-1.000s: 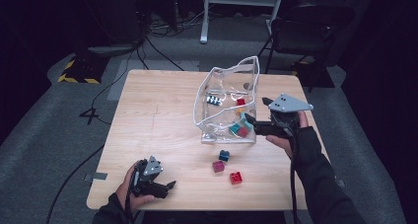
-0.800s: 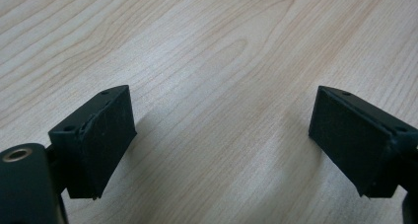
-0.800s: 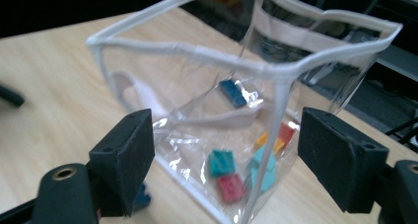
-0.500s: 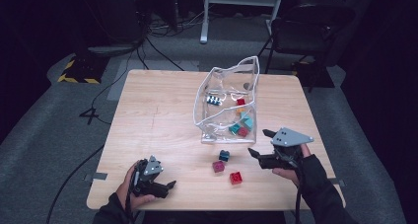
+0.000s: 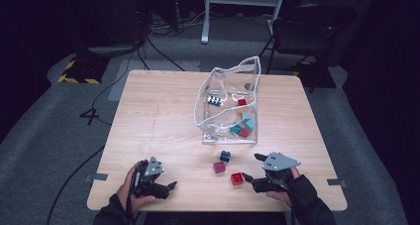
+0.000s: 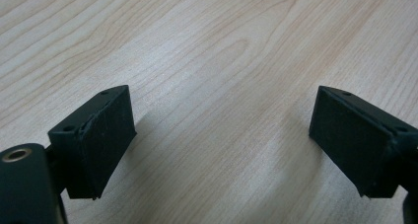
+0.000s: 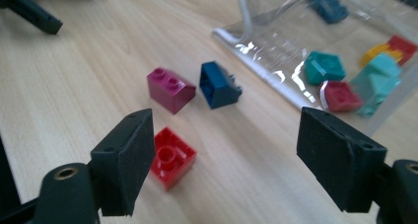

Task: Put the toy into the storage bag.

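Three loose bricks near bag (image 5: pixel 213 102); both grippers wide, empty.
Right gripper (image 5: pixel 252 168) beside red brick (image 5: pixel 237 178): left jaw may knock it aside.

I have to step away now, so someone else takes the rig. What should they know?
Left tongs: open, empty, low over bare table at the near left.
Right tongs: open, empty, beside the red brick.
Loose on the table: red, magenta brick and dark blue brick.
In the clear bag: several bricks already.
Left, likely: the three loose bricks.
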Demonstrator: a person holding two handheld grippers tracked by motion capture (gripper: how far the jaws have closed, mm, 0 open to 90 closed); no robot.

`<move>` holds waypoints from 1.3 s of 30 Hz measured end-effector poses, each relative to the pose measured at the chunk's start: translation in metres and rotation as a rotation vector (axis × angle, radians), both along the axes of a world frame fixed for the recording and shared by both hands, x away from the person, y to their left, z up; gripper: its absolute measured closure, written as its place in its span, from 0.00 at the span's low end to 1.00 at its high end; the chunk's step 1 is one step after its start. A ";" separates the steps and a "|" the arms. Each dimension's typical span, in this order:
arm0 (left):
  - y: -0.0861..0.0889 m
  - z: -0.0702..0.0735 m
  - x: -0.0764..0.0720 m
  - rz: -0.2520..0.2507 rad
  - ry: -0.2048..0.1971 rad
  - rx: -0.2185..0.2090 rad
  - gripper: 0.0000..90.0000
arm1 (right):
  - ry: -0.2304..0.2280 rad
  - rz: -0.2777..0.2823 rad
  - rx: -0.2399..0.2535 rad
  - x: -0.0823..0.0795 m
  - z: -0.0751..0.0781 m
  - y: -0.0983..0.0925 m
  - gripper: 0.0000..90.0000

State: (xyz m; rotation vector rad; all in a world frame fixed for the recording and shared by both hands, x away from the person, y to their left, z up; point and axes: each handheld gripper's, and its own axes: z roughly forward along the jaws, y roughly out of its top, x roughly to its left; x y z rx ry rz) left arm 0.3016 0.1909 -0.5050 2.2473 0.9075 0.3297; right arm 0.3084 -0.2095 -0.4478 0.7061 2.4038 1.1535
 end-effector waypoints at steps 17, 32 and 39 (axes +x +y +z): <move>0.000 0.000 0.000 -0.004 0.002 0.001 0.11 | 0.076 0.087 -0.034 -0.004 -0.033 0.012 0.26; 0.000 0.000 0.000 -0.004 0.001 0.001 0.11 | 0.132 0.122 -0.031 0.009 -0.056 0.026 0.29; 0.000 0.000 0.000 -0.004 0.001 0.001 0.11 | 0.138 0.134 -0.017 0.011 -0.057 0.026 0.38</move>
